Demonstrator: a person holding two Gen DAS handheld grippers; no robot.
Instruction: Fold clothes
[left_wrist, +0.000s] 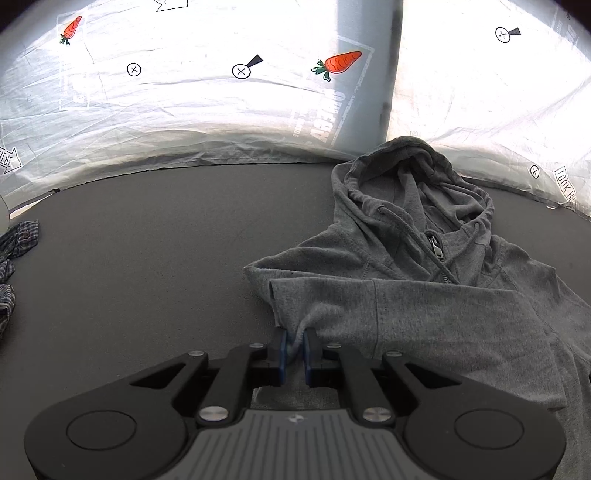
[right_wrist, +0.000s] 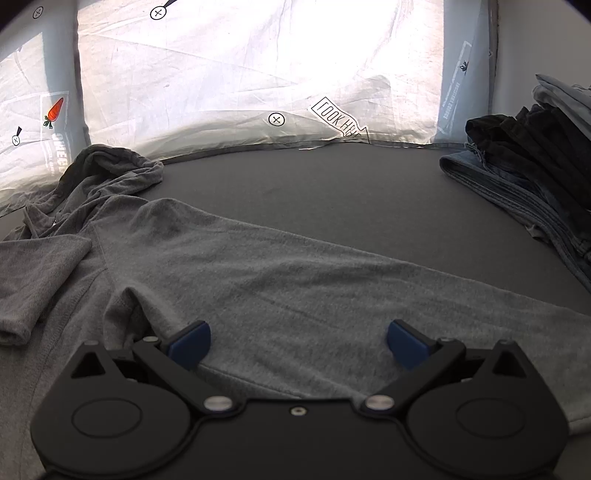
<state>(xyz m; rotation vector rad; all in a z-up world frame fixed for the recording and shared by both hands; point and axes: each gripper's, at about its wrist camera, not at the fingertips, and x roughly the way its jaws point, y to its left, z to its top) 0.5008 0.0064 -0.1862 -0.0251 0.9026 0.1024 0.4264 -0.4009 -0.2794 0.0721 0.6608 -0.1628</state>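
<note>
A grey zip hoodie (left_wrist: 424, 295) lies face up on the dark table (left_wrist: 147, 258), hood toward the back. One sleeve is folded across its chest. My left gripper (left_wrist: 294, 345) is shut on the hoodie's side edge near that sleeve's cuff. In the right wrist view the hoodie (right_wrist: 295, 280) has its other sleeve stretched out to the right. My right gripper (right_wrist: 297, 341) is open just above this sleeve, its blue pads (right_wrist: 192, 343) wide apart.
A stack of folded clothes (right_wrist: 535, 177), with jeans and dark items, sits at the right of the table. A plaid garment (left_wrist: 14, 251) lies at the left edge. A white printed sheet (left_wrist: 221, 110) hangs behind the table.
</note>
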